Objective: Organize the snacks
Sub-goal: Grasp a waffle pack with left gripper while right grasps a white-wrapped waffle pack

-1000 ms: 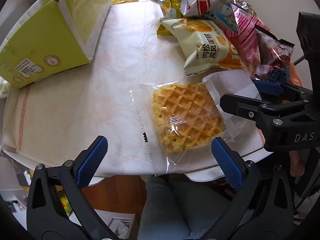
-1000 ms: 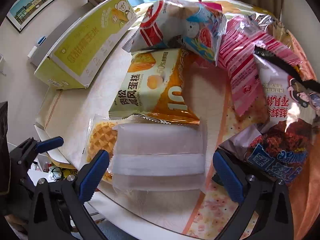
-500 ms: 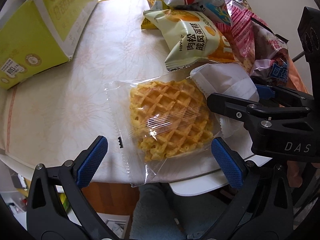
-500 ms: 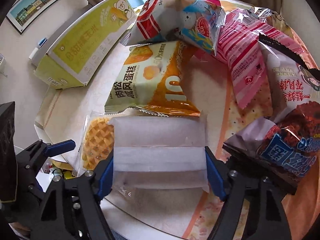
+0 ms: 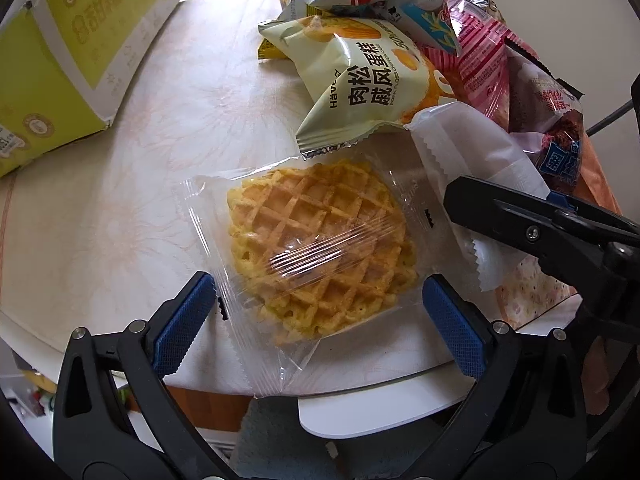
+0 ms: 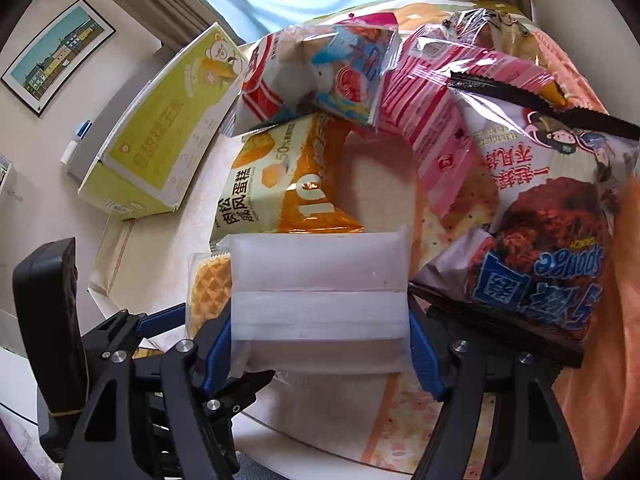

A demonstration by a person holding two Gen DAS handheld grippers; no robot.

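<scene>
A waffle in a clear wrapper (image 5: 320, 248) lies on the round table near its front edge. My left gripper (image 5: 320, 320) is open, its blue pads on either side of the wrapper's near end. My right gripper (image 6: 320, 344) is shut on a frosted white packet (image 6: 320, 292); the packet also shows in the left wrist view (image 5: 472, 152), lying partly over the waffle wrapper. The waffle shows in the right wrist view (image 6: 210, 292), left of the packet.
A yellow-green carton (image 5: 60, 64) lies at the back left. A pile of snack bags sits at the back right: a pork floss cake bag (image 5: 368, 80), a red-white-blue bag (image 6: 320, 76), a pink striped bag (image 6: 436, 120) and a chocolate sponge bag (image 6: 548, 240).
My right gripper has closed on the white packet. My left gripper has moved forward and right, so the waffle now sits between its pads.
</scene>
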